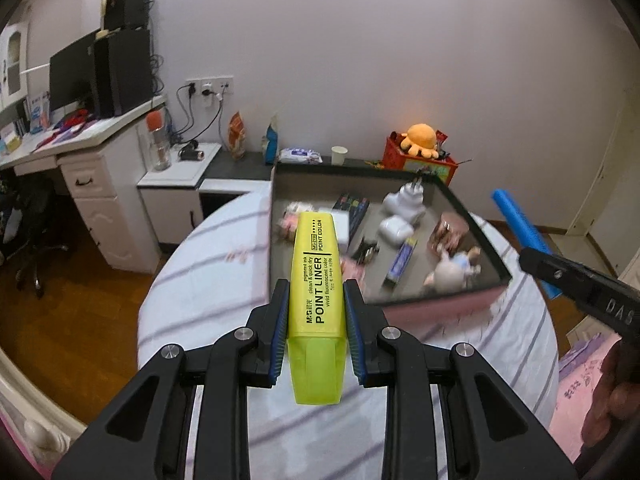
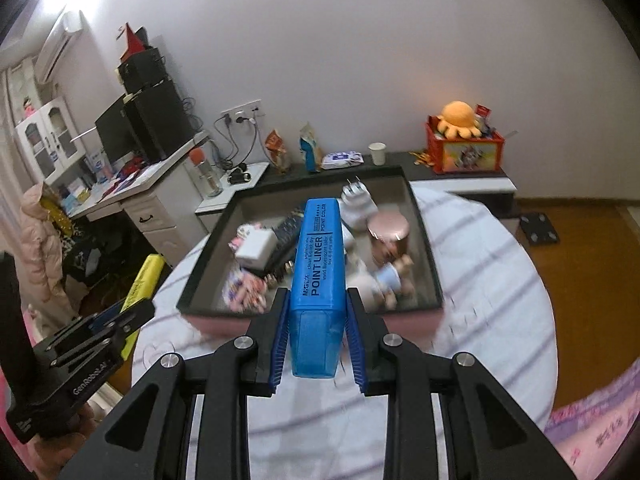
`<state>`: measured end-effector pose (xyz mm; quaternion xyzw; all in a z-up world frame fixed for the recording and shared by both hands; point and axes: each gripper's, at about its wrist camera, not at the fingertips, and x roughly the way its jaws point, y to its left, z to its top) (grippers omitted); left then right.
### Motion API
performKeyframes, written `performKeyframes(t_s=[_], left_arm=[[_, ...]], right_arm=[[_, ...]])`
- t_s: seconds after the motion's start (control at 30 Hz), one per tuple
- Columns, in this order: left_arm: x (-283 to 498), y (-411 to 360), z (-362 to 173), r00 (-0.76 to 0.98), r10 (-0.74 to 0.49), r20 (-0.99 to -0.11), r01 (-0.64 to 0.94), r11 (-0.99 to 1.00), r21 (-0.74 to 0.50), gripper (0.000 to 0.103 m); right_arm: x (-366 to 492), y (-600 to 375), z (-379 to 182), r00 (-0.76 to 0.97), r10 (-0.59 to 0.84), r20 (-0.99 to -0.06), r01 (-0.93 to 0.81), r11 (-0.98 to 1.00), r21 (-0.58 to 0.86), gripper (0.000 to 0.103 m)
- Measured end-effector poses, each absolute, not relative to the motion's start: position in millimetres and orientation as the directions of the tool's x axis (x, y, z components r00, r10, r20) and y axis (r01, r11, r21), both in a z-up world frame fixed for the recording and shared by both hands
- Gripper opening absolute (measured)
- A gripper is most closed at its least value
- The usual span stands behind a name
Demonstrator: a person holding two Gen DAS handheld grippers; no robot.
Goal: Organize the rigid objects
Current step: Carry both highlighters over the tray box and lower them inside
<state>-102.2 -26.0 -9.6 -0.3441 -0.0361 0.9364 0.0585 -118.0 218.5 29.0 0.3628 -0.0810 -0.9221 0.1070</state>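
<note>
My left gripper [image 1: 316, 300] is shut on a yellow highlighter [image 1: 316, 280], held above the round table short of the box. My right gripper [image 2: 318, 304] is shut on a blue highlighter [image 2: 318, 264], also held above the table just before the box. The box [image 1: 472, 220], dark-rimmed with pink outer walls, holds several small things: a white plug adapter [image 1: 404, 200], a white earbud case [image 1: 394, 230], a doll figure [image 1: 452, 270] and a dark remote-like item [image 1: 352, 208]. The blue highlighter also shows in the left wrist view [image 1: 520, 232], the yellow one in the right wrist view [image 2: 144, 280].
The round table [image 1: 240, 280] has a white striped cloth. Behind it a low dark shelf carries a paper cup [image 1: 339, 155], snack bags and a red crate with an orange plush [image 1: 420, 140]. A white desk with a monitor [image 1: 72, 76] stands at the left.
</note>
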Motion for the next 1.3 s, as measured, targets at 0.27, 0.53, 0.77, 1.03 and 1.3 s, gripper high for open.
performKeyframes(t_s=[0.27, 0.53, 0.77, 1.03, 1.3], left_arm=[[-166, -4, 3, -0.763, 0.126, -0.635, -0.089, -0.992, -0.090, 0.026], [-220, 11, -6, -0.744, 0.113, -0.658, -0.091, -0.994, -0.068, 0.026], [-247, 25, -29, -0.701, 0.115, -0.704, -0.101, -0.993, -0.061, 0.026], [-257, 34, -44, -0.667, 0.073, -0.741, -0.087, -0.996, -0.020, 0.028], [-239, 20, -21, -0.736, 0.012, -0.677, -0.026, -1.000, 0.011, 0.103]], right_arm=[[-179, 204, 27, -0.676, -0.263, -0.688, 0.181, -0.965, 0.191, 0.027], [-234, 202, -3, -0.601, -0.258, -0.757, 0.191, -0.965, 0.177, 0.027], [-258, 199, -27, -0.539, -0.242, -0.807, 0.204, -0.967, 0.153, 0.027], [-267, 198, -41, -0.501, -0.225, -0.835, 0.207, -0.969, 0.136, 0.027], [-259, 206, -33, -0.534, -0.234, -0.813, 0.191, -0.970, 0.154, 0.082]])
